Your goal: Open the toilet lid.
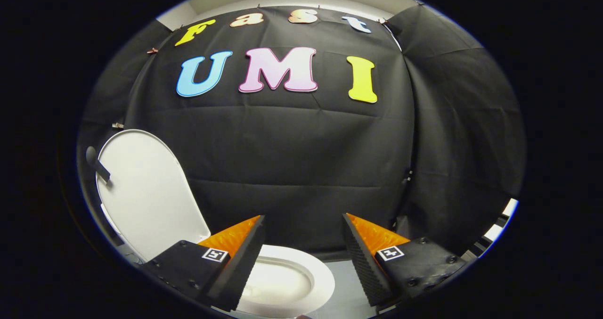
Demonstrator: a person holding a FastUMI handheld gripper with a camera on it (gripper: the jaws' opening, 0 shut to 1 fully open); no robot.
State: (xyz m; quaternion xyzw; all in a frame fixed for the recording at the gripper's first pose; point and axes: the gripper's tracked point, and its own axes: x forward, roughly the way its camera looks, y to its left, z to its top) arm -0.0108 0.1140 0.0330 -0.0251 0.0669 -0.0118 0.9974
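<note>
toilet lid [146,192] is already up, standing near upright to the left of the gripper [301,243], w/ open seat and bowl [287,281] below and between the fingers. gripper fingers spread wide apart, holding nothing, not touching lid. task looks basically done, nothing left but maybe backing off.

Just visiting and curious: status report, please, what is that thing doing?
Tongs open, holding nothing. Toilet lid up, standing off to their left. Seat and bowl exposed below, between the fingers. Nothing in the way.
</note>
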